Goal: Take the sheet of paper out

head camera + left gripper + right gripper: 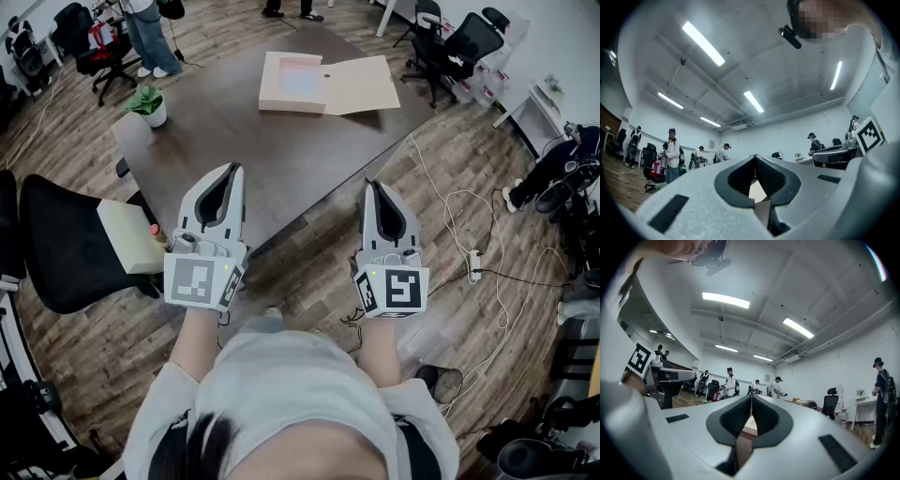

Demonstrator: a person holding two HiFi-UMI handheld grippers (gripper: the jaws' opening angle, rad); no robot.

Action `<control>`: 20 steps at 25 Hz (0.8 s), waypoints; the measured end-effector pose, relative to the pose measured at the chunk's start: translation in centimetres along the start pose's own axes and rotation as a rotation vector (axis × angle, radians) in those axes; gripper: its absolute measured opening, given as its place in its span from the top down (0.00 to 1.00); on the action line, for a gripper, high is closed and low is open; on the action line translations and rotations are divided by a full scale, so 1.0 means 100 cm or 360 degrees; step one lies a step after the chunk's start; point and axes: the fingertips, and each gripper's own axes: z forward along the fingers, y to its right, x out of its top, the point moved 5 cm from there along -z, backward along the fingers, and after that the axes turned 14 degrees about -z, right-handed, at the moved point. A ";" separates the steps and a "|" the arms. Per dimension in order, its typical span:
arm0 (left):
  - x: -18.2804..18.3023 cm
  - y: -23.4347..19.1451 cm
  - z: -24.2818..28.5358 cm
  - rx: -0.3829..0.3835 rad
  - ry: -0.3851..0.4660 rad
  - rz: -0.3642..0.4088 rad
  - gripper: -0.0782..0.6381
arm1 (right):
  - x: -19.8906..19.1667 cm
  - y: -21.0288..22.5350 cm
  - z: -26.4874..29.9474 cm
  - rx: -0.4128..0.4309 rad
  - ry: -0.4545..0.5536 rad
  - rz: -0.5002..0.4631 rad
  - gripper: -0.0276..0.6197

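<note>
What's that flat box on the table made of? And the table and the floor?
Box: probably cardboard, matte pale tan, with a thin flap folded open.
Table: smooth dark brown top, maybe laminate or wood; no grain shows.
Floor: wood-look planks with board lines and grain; real wood or vinyl, can't tell.

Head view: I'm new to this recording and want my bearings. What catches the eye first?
The left gripper and right gripper fill the foreground, white, jaws closed and empty, at the near edge of a dark table. At the table's far end lies an open flat box with a pale sheet of paper inside. A small potted plant stands at the table's left corner.
</note>
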 end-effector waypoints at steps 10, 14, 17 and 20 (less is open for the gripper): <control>0.000 -0.015 0.001 -0.0032 -0.0002 -0.0010 0.88 | 0.000 -0.013 0.006 -0.0037 -0.0011 0.0000 0.93; 0.000 -0.021 0.000 -0.0044 -0.0007 -0.0020 0.88 | 0.002 -0.019 0.007 -0.0045 -0.0023 -0.0016 0.93; -0.003 -0.025 0.001 -0.0049 -0.0010 -0.0024 0.88 | 0.000 -0.021 0.008 -0.0049 -0.0016 -0.0019 0.93; -0.006 -0.026 0.005 -0.0055 -0.0017 -0.0028 0.88 | -0.002 -0.020 0.011 -0.0054 0.0000 -0.0002 0.93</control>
